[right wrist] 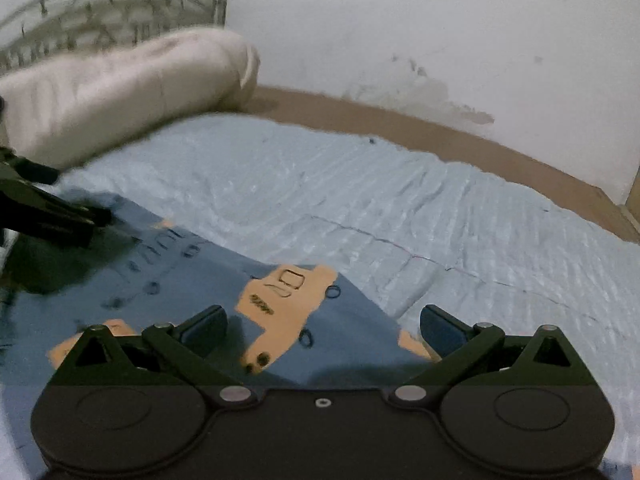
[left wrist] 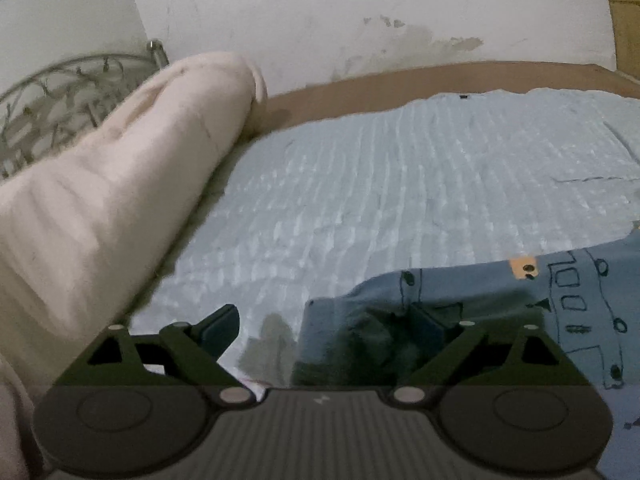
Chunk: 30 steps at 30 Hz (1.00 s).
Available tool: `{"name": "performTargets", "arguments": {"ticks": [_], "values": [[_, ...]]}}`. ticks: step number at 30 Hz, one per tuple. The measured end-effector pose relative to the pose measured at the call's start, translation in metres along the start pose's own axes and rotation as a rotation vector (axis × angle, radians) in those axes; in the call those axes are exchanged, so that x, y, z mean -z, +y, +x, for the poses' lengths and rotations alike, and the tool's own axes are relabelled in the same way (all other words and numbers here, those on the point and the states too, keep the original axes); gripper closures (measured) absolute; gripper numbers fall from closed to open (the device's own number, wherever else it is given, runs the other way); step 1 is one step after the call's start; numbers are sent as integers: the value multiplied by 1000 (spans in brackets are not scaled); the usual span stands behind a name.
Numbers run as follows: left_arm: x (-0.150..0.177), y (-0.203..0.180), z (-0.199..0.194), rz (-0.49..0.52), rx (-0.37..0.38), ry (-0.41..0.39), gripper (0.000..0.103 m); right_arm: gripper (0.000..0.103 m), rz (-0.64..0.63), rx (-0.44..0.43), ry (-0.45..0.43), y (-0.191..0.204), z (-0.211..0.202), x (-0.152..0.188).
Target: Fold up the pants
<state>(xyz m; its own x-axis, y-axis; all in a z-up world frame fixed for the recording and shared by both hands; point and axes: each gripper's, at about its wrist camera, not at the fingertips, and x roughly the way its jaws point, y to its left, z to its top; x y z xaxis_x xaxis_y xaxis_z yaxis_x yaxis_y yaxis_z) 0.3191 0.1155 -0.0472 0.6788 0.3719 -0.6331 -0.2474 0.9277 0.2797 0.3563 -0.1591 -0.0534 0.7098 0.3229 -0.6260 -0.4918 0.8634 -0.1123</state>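
The pants [left wrist: 500, 292] are blue with orange patches and black line drawings of vehicles. They lie flat on a light blue bedspread [left wrist: 380, 184]. In the left wrist view my left gripper [left wrist: 324, 326] is open, and the left corner of the pants lies under its right finger [left wrist: 430, 322] with nothing pressed between the pads. In the right wrist view the pants [right wrist: 208, 280] spread beneath my right gripper [right wrist: 322, 328], which is open just above the cloth near its right edge. The left gripper [right wrist: 76, 220] shows there at the far left, over the pants' far corner.
A long cream bolster pillow [left wrist: 120, 168] lies along the left side of the bed, with a metal headboard [left wrist: 60, 92] behind it. A stained white wall [right wrist: 440, 40] and a brown bed edge [right wrist: 460, 132] bound the far side. The bedspread [right wrist: 360, 192] stretches beyond the pants.
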Motion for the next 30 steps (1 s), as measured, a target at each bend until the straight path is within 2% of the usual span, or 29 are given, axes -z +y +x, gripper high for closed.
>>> {"name": "performTargets", "arguments": {"ticks": [5, 8, 11, 13, 15, 16, 18, 20, 22, 26, 30], "values": [[2, 5, 2, -19, 4, 13, 4, 1, 95, 201, 40, -39, 18, 3], [2, 5, -5, -18, -8, -5, 4, 1, 212, 225, 75, -77, 9, 17], [6, -2, -20, 17, -38, -36, 3, 1, 177, 321, 71, -92, -17, 28], [14, -7, -38, 26, -37, -76, 3, 1, 172, 305, 33, -97, -43, 39], [23, -13, -54, 43, -16, -103, 1, 1, 161, 231, -10, -96, -74, 54], [26, -17, -57, 55, -23, -100, 1, 1, 131, 202, -25, -92, -87, 62], [35, -21, -58, 85, -51, -79, 1, 1, 51, 199, -32, -83, -110, 83], [43, -17, -53, 92, -81, -56, 0, 1, -13, 233, -18, -82, -127, 104], [46, -8, -52, 67, -77, -49, 0, 1, -34, 295, -26, -89, -144, 125], [46, 2, -55, 42, -77, -31, 0, 1, 55, 390, -63, -124, -179, 158], [48, -1, -62, 55, -117, -25, 1, 1, 149, 445, -108, -155, -201, 188]]}}
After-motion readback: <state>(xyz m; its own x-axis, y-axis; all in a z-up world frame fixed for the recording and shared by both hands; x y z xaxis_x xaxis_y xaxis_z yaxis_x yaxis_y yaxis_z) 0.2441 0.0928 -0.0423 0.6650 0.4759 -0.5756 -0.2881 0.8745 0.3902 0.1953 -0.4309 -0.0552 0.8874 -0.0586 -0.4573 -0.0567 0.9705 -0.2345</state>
